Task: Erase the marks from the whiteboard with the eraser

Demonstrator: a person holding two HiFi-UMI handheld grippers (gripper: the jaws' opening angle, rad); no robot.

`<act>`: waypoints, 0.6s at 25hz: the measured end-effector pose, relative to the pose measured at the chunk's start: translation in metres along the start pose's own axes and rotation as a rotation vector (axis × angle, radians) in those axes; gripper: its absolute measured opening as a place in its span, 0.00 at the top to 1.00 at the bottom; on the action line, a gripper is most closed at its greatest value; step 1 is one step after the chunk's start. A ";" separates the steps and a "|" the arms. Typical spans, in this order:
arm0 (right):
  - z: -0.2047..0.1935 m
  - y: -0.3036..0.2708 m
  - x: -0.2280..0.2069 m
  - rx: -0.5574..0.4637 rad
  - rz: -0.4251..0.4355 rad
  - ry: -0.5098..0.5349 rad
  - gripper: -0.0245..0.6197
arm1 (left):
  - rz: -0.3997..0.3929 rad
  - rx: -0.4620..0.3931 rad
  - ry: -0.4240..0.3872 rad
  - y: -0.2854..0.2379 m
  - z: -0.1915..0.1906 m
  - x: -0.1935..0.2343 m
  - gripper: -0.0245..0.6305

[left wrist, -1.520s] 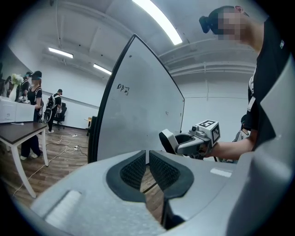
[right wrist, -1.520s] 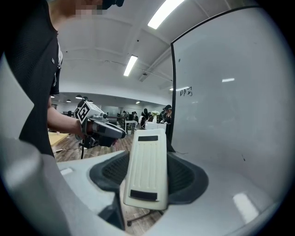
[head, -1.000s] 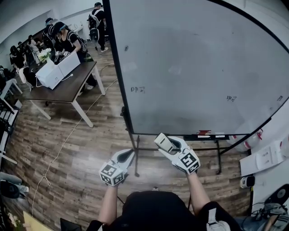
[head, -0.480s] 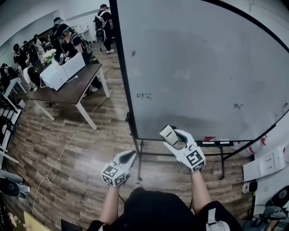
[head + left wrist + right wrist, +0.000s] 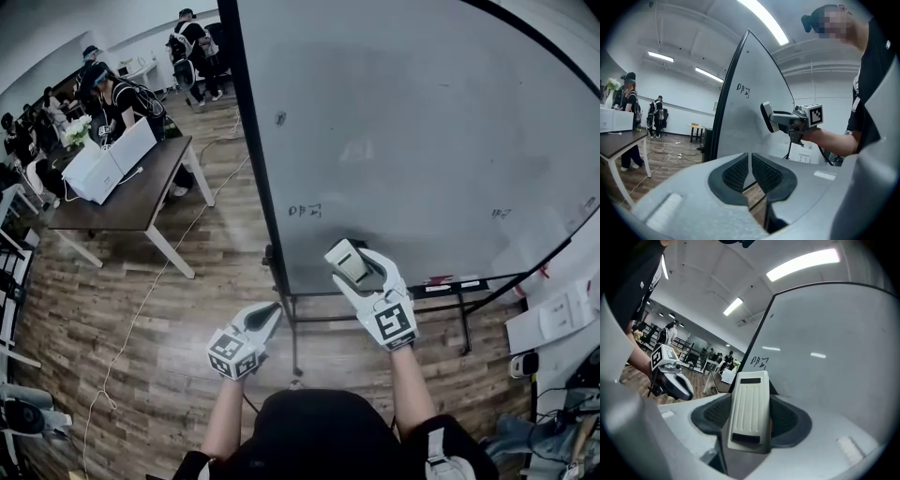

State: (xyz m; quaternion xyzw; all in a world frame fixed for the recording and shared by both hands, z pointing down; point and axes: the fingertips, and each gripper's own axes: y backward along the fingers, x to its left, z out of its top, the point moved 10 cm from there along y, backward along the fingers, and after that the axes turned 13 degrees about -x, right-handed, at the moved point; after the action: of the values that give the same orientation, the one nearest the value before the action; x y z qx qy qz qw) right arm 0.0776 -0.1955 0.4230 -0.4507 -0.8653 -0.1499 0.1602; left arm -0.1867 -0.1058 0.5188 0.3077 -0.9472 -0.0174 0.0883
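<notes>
Glossy whiteboard (image 5: 422, 141), ribbed pale plastic eraser (image 5: 749, 408), wood-plank floor (image 5: 141, 328), matt dark tabletop (image 5: 141, 187)

Your whiteboard (image 5: 422, 112) runs off the top and right edges of the head view. Its marks (image 5: 305, 212) are too small to read. In the right gripper view, the eraser (image 5: 749, 408) keeps its wiping face out of your sight.

Whiteboard (image 5: 422, 141) stands right of the bench (image 5: 131, 187). The eraser (image 5: 348, 260) sits between the right tongs (image 5: 354, 272), before the board's lower left (marks (image 5: 306, 212) just above it). The left tongs (image 5: 270, 314) are lower, further left.
</notes>
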 end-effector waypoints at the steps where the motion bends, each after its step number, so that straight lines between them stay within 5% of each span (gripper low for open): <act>1: 0.006 -0.007 0.001 -0.001 -0.016 0.033 0.56 | -0.009 0.007 0.004 0.000 -0.002 0.005 0.91; 7: 0.036 -0.041 0.004 -0.020 -0.099 0.162 0.56 | -0.095 0.026 0.007 0.000 -0.002 0.034 0.91; 15: 0.040 -0.056 0.002 -0.038 -0.170 0.183 0.56 | -0.155 0.043 0.004 -0.013 -0.004 0.059 0.91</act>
State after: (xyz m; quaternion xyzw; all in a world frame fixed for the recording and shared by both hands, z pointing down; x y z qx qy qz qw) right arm 0.0251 -0.2089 0.3815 -0.3629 -0.8792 -0.2198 0.2167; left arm -0.2252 -0.1508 0.5307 0.3819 -0.9206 -0.0033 0.0819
